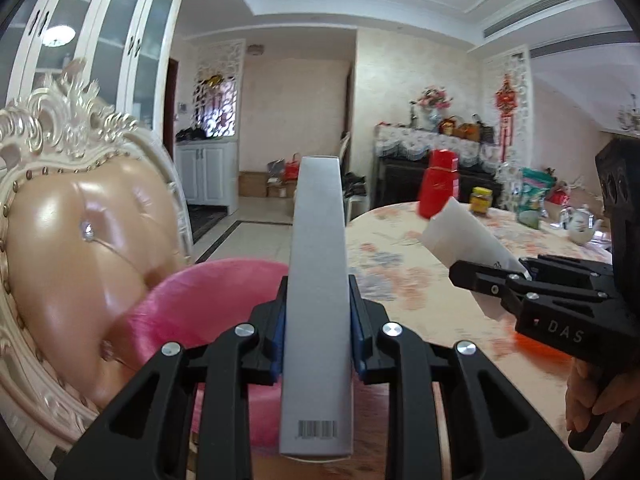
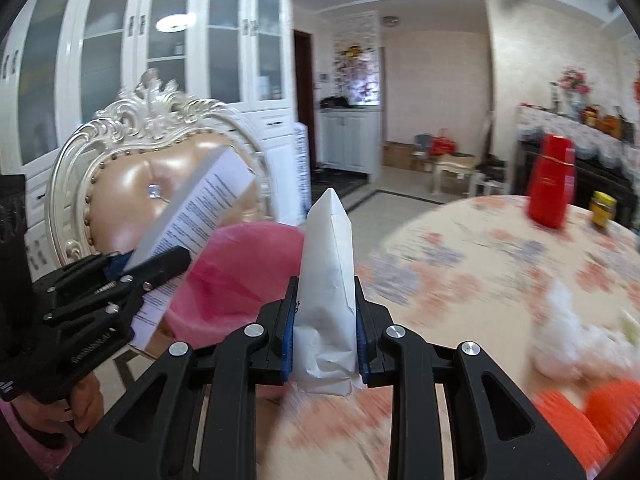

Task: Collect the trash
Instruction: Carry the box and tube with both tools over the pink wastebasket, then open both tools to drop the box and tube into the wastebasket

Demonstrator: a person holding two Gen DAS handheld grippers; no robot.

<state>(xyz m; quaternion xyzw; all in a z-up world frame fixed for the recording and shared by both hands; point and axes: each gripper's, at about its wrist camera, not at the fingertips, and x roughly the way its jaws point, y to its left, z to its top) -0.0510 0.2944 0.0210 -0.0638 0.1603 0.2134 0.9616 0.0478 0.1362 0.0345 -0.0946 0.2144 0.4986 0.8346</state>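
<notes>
My left gripper (image 1: 318, 320) is shut on a long grey carton (image 1: 318, 248) with a barcode near its end, which points up and away. In the right wrist view the same carton (image 2: 200, 208) shows a printed side, clamped by the left gripper (image 2: 160, 266). A crumpled white packet (image 2: 328, 264) stands upright in my right gripper (image 2: 326, 332), which is shut on it. From the left wrist view the packet (image 1: 460, 236) and right gripper (image 1: 492, 280) appear at the right. A pink-lined bin (image 2: 248, 272) sits just beyond both grippers, beside the table.
An ornate cream chair (image 1: 80, 240) stands behind the bin. The round floral table (image 2: 460, 260) carries a red bottle (image 2: 550, 184), a yellow-lidded jar (image 2: 603, 208), white tissue (image 2: 560, 328) and orange items (image 2: 592, 412). White cabinets line the left wall.
</notes>
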